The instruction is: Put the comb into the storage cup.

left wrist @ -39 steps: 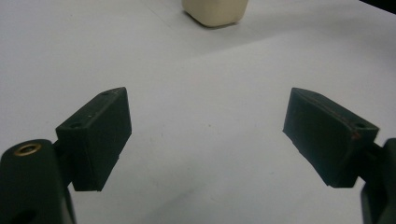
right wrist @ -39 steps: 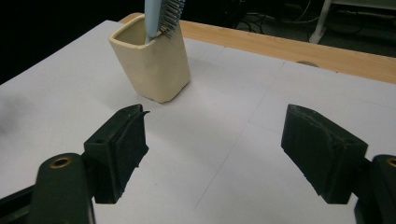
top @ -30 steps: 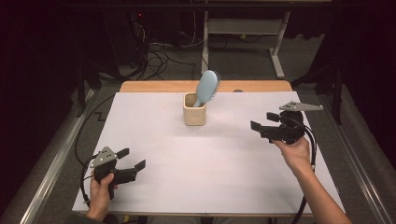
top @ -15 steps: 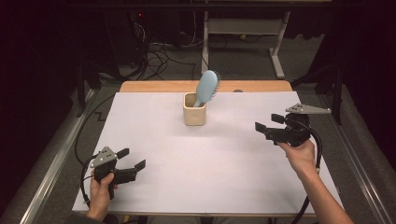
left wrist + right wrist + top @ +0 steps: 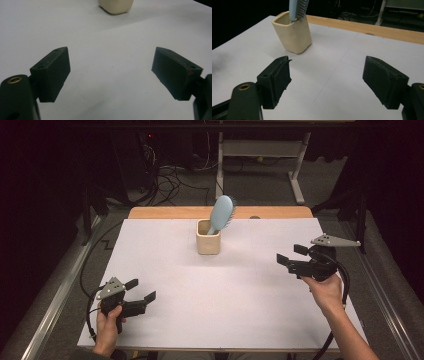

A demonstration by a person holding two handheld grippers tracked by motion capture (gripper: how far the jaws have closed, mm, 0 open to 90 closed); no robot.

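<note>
Item 1: cream cup [image 5: 208,238], square-sided, upright on the white surface [image 5: 230,305] toward its far edge, centre. Place unchanged from the earlier frames.

Item 2: pale blue hairbrush [image 5: 221,213], handle down inside the cup, head leaning out over the rim toward the far right (bristles seen against the rim in the right gripper view [image 5: 298,8]). Unchanged.

Item 3: left claw [image 5: 141,291], held low over the near left corner of the surface, pointed toward the cup. Jaws wide apart, nothing between them; bare surface lies in the gap in the left gripper view [image 5: 111,72]. Same spot as before.

Item 4: right claw [image 5: 291,254], held above the right side of the surface, well apart from the cup and aimed toward it. Jaws wide apart, empty [image 5: 327,82]. Compared with a second ago, it sits slightly nearer the right edge and nearer the person; jaw gap unchanged.

Item 5: wooden strip [image 5: 270,212] at the far edge of the surface, behind the cup.
</note>
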